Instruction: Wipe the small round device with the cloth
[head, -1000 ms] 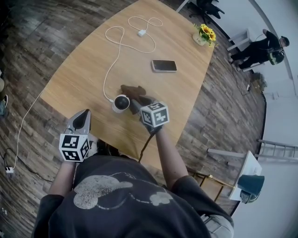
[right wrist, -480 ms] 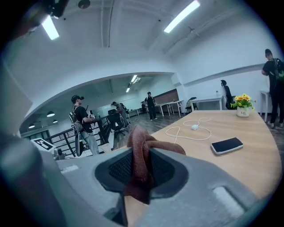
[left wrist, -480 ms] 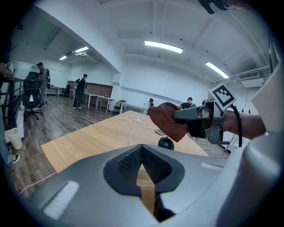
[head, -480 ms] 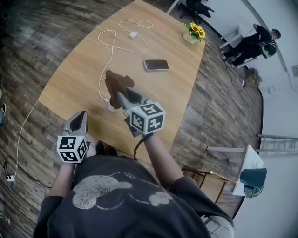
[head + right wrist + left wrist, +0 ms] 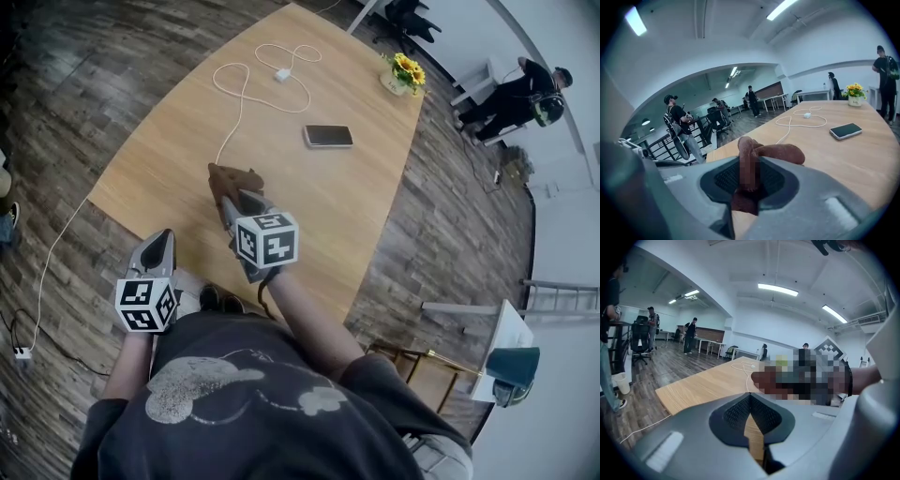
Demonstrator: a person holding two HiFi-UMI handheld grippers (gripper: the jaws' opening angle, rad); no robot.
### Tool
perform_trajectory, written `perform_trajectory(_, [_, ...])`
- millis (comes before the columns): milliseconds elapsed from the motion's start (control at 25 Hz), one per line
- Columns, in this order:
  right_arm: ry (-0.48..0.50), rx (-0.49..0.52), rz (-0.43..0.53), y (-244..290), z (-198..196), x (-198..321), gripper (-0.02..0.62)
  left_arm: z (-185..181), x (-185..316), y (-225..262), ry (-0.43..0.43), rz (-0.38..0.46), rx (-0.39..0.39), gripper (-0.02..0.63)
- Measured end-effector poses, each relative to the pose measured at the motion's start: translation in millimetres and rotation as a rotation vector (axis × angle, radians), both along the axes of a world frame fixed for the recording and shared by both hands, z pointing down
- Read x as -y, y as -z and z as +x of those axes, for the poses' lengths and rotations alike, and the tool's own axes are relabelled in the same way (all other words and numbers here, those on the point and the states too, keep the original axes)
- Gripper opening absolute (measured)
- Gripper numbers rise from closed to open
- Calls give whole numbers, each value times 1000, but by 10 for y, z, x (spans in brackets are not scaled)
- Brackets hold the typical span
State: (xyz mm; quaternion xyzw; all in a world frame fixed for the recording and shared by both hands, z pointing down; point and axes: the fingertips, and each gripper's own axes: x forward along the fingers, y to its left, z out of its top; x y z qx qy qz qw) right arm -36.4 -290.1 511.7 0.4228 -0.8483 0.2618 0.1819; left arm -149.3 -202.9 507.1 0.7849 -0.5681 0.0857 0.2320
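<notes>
- Small round device: I can't see it in any view. A second ago it stood bare on the counter (image 5: 169, 159) at the end of the white cable (image 5: 246, 89). That spot is now covered by the cloth and the right tool.
- Cloth (image 5: 234, 180): brown, bunched, with one fold flopping over to the right. A second ago it lay on the counter beside the device. It has since been lifted and carried over the device's spot.
- Right tool (image 5: 244, 200): clamped on the cloth, and its own view shows fabric pinched between the jaws. I judge wiping is about to begin or just beginning. I can't confirm the cloth is touching the device.
- Left tool (image 5: 163, 236): jaws together on nothing, hanging by the counter's near edge, apart from the cloth. It has barely moved. I judge the device is unsteadied and may slide under the wipe.
- Cable: it runs from the cloth's far side up the counter in loops to a white plug (image 5: 282, 74). It is the only thing close enough to snag or tug.
- Phone (image 5: 329, 137): flat on the counter, well apart to the right.
- Flower pot (image 5: 403, 73): at the far corner, out of the way.
- Person (image 5: 511, 94): standing off beyond the counter, not involved.
</notes>
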Motion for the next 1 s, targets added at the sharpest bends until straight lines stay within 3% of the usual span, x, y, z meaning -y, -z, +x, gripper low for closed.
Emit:
perform_trajectory(440, [-13,-75,-3,-65,-174,-126,81,-75,47,-90,-26,-25,-12,18])
perform_trajectory(1000, [6,-127,-152,-653,-274,-442,81,-27,157,-208,-91,-53,-20,18])
